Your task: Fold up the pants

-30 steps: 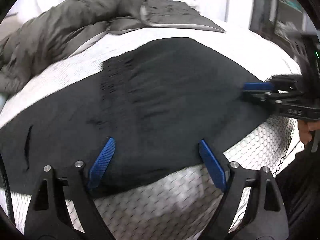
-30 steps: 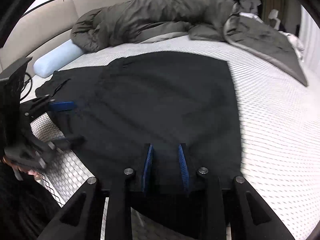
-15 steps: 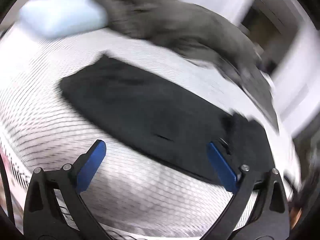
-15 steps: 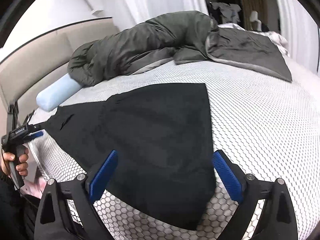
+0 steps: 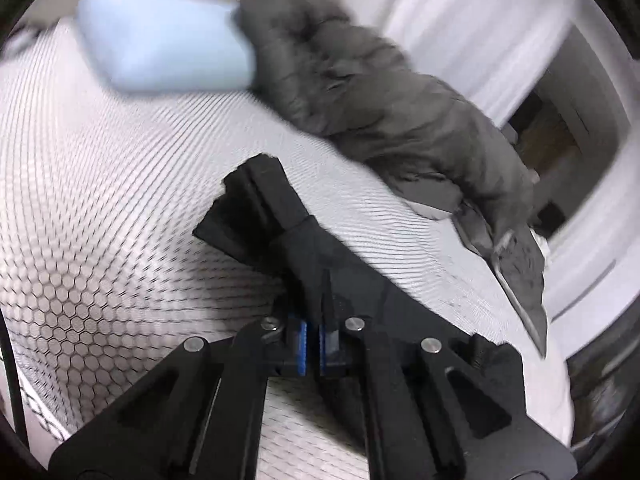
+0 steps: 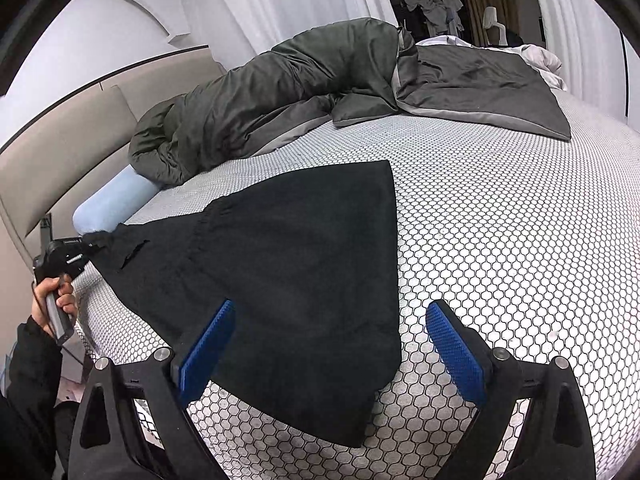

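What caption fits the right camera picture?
Open right gripper over black pants on the bed; left gripper pinches their far end.

black pants (image 6: 304, 264), white mattress (image 6: 500, 240) w/ honeycomb mesh pattern, dk grey duvet (image 6: 304, 92) w/ lighter grey edging, pale blue bolster (image 6: 114, 204), beige headboard (image 6: 60, 148), blue gripper pads (image 6: 206, 348), white curtains (image 6: 288, 0)

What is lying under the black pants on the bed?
Under the black pants only the white honeycomb-patterned mattress shows around their edges. Anything directly beneath the fabric is covered and cannot be seen.
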### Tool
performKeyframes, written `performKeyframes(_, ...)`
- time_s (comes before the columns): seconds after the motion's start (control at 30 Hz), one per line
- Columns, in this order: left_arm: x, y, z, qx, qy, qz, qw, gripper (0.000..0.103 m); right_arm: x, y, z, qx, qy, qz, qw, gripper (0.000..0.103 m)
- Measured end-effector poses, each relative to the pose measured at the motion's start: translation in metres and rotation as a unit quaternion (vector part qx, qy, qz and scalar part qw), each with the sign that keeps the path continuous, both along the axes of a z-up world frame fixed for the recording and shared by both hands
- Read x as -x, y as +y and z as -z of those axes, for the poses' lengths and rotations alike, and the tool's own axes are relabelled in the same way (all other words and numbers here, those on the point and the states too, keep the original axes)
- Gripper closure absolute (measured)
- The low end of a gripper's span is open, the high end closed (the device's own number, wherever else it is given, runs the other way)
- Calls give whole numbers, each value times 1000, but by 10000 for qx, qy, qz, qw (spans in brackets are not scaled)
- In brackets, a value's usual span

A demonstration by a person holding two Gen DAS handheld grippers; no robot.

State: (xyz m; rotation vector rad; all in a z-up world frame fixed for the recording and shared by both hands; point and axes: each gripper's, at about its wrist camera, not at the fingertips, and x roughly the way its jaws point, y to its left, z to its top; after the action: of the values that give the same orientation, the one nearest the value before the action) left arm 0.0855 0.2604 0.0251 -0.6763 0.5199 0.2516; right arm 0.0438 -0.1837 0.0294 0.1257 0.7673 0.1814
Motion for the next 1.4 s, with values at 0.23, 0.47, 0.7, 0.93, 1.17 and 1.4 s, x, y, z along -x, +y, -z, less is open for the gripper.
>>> performKeyframes(0.23,-13,-151,-103,-907,-687,1725,9784,102,2,-11,-3,-96,-123,183,9997,6)
performKeyframes(0.47,-61,-303,-100,294,-536,4239,9036,45,-1,-31,4,-54,-6,581,9983,6)
performKeyframes(0.7,-51,-263,-72,-544,-644,3499,9330,18,-5,-49,11,-114,259,799,9964,6)
performKeyframes(0.93,-72,-214,14,-980,455,2517,9617,19,-9,-40,13,-619,321,471,9965,6)
performKeyframes(1.17,-81,-185,23,-777,455,2272,9697,19,-16,-24,9,-1350,363,-70,9902,21)
performKeyframes(1.4,-79,-175,26,-903,570,2236,9688,19,-54,-16,36,-1466,1125,-67,9828,24)
